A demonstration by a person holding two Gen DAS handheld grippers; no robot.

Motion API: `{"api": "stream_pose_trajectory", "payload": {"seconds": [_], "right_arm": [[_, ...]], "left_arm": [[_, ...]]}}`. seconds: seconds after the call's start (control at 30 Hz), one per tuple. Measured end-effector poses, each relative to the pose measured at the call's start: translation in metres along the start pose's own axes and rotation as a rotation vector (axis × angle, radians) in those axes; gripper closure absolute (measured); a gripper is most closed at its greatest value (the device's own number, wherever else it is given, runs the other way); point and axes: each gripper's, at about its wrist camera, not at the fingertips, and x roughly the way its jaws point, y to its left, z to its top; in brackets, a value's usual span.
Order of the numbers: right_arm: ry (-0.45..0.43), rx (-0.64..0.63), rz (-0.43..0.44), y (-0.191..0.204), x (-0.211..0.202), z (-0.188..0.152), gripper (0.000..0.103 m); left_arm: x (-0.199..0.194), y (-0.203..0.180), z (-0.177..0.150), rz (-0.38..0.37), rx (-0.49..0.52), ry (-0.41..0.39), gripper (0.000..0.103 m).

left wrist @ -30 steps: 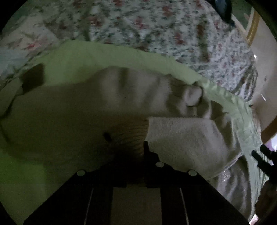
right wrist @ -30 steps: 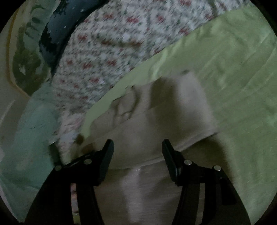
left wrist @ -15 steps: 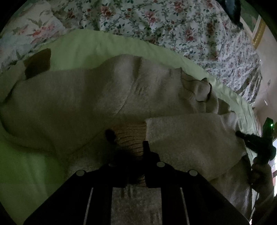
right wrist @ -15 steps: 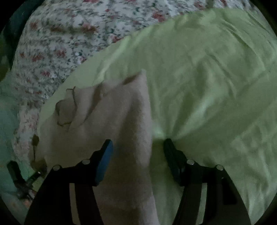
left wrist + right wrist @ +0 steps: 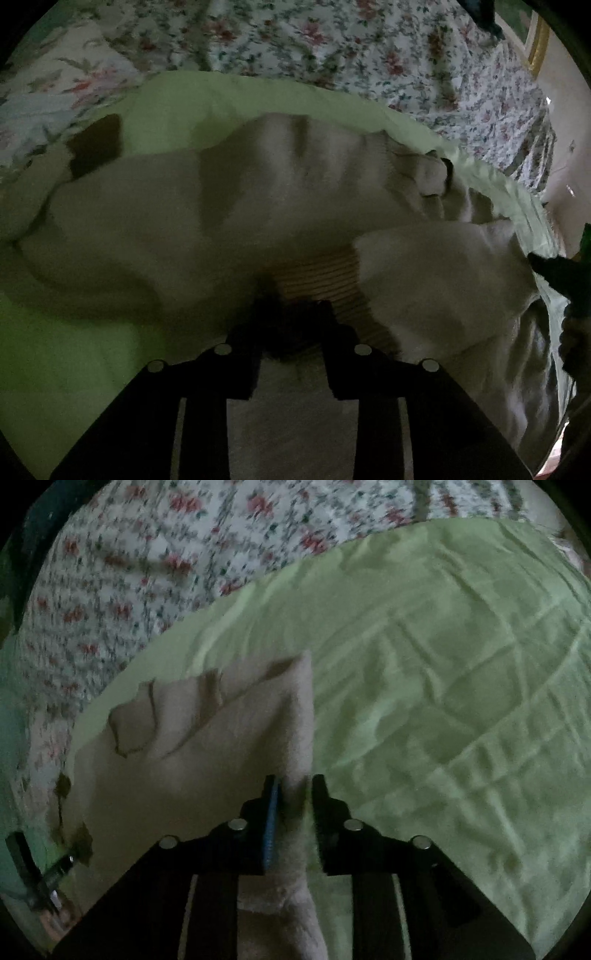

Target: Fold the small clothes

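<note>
Jaws on the right gripper (image 5: 293,794), wide apart half a second ago with the sweater's fold merely lying between them, are now closed on that fold, so the fabric stands as a pinched ridge running up from the fingers. That is the change that matters: the right side now has a real hold on the sweater (image 5: 229,206), where before it only straddled it. The left gripper (image 5: 291,321) has kept its jaws clamped on the ribbed cuff (image 5: 317,277) throughout, with the sleeve (image 5: 436,280) doubled across the body beside it. The sweater lies on the green sheet (image 5: 443,701), near that sheet's edge where it meets the floral bedspread (image 5: 147,572), with its neckline toward the bedspread side and open green sheet spreading to the right of the held fold. With both ends gripped, the garment looks ready to be lifted and carried over for the next fold; I judge the task to be partway, since the body is rumpled and not yet squared. Blur in both views suggests motion, so the exact edge alignment is hard to tell.
</note>
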Motion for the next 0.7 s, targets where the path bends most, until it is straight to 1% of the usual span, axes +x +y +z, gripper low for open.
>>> {"api": "stream_pose_trajectory", "payload": {"seconds": [0.03, 0.1, 0.13, 0.17, 0.2, 0.23, 0.27, 0.3, 0.33, 0.37, 0.43, 0.47, 0.5, 0.6, 0.67, 0.7], "right_arm": [[-0.014, -0.001, 0.004, 0.002, -0.005, 0.001, 0.073], [-0.037, -0.028, 0.026, 0.014, -0.012, 0.003, 0.068], [-0.038, -0.051, 0.038, 0.021, -0.013, 0.004, 0.062], [-0.034, -0.078, 0.052, 0.027, -0.013, 0.007, 0.054], [-0.03, -0.113, 0.067, 0.036, -0.012, 0.009, 0.051], [-0.03, -0.144, 0.075, 0.043, -0.009, 0.012, 0.048], [-0.03, -0.196, 0.083, 0.054, -0.005, 0.018, 0.045], [-0.03, -0.23, 0.081, 0.062, 0.0, 0.022, 0.043], [-0.03, -0.266, 0.076, 0.071, 0.007, 0.027, 0.039], [-0.028, -0.311, 0.075, 0.08, 0.014, 0.035, 0.035], [-0.019, -0.367, 0.071, 0.091, 0.027, 0.045, 0.029], [-0.016, -0.41, 0.055, 0.098, 0.036, 0.052, 0.027], [-0.011, -0.439, 0.049, 0.101, 0.043, 0.058, 0.027], [0.009, -0.53, 0.039, 0.114, 0.065, 0.069, 0.026], [0.039, -0.606, 0.025, 0.123, 0.083, 0.072, 0.026], [0.063, -0.644, 0.018, 0.126, 0.093, 0.072, 0.026]], "left_arm": [[-0.005, 0.005, 0.001, -0.001, -0.002, -0.003, 0.076], [-0.011, 0.007, 0.007, 0.008, 0.015, -0.01, 0.075], [-0.012, 0.006, 0.014, 0.011, 0.03, -0.013, 0.07], [-0.013, 0.005, 0.02, 0.015, 0.047, -0.018, 0.062], [-0.015, 0.001, 0.03, 0.026, 0.073, -0.029, 0.057], [-0.016, -0.003, 0.04, 0.039, 0.111, -0.046, 0.044], [-0.015, -0.009, 0.052, 0.053, 0.156, -0.065, 0.029], [-0.013, -0.014, 0.066, 0.073, 0.196, -0.086, 0.022], [-0.012, -0.018, 0.078, 0.084, 0.225, -0.102, 0.017], [-0.008, -0.021, 0.09, 0.088, 0.257, -0.11, 0.016], [0.007, -0.029, 0.117, 0.068, 0.315, -0.087, 0.012], [0.017, -0.032, 0.129, 0.059, 0.338, -0.07, 0.01], [0.028, -0.034, 0.139, 0.068, 0.356, -0.058, 0.01], [0.062, -0.04, 0.157, 0.055, 0.41, 0.001, 0.01], [0.084, -0.039, 0.159, 0.039, 0.421, 0.046, 0.011], [0.095, -0.038, 0.158, 0.026, 0.425, 0.074, 0.013]]}}
